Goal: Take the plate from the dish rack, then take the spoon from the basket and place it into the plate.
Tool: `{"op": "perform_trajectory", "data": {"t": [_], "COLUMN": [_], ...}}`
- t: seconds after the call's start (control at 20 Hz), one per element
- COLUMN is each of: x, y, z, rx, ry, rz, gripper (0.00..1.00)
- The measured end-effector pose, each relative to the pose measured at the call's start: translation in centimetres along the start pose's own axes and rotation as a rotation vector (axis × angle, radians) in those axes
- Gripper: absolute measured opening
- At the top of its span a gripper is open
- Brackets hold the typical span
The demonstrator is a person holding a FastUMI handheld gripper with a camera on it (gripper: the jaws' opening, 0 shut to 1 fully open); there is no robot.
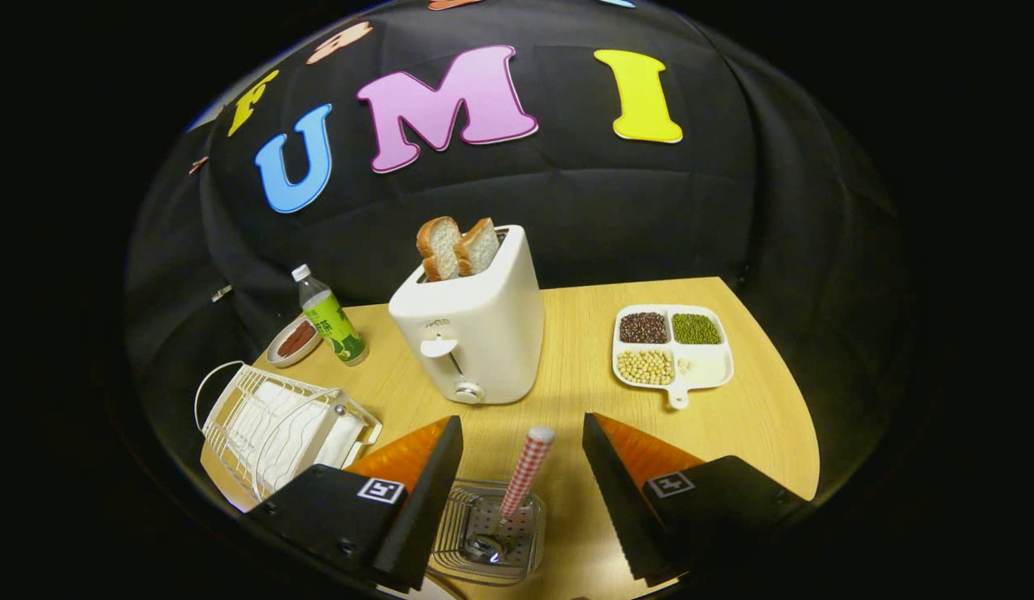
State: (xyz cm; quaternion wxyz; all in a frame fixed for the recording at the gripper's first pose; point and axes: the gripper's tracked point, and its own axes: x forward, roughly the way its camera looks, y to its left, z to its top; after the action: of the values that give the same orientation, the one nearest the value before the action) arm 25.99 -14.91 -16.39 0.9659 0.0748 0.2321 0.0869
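Between the spread fingers of the tool [522, 500], a spoon [523, 475] with a red-checked handle stands tilted in a clear ribbed plastic basket [487, 533] at the near edge of the wooden surface [758, 417]. Released, the tool hangs over the basket and grips nothing. At the near left corner a white wire dish rack [275, 425] holds the white plate [337, 437]. Mid-surface stands a glossy white toaster [475, 329] with two bread slices [458, 247]. Toward the right edge lies a divided tray [716, 371] of beans; toward the far left corner, a green-labelled bottle [329, 317] beside a small dish [293, 342].
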Motion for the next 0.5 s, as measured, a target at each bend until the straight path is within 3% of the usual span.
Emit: {"op": "perform_trajectory", "data": {"t": [0.05,0.1,0.5], "x": [0.5,0.8,1.9], "y": [0.0,-0.1,-0.1], "z": [-0.2,-0.5,-1.4], "rx": [0.021,0.032,0.014], "ry": [0.015,0.029,0.094], "rz": [-0.001,-0.005,-0.036], "gripper": [0.85,0.73,0.26]}}
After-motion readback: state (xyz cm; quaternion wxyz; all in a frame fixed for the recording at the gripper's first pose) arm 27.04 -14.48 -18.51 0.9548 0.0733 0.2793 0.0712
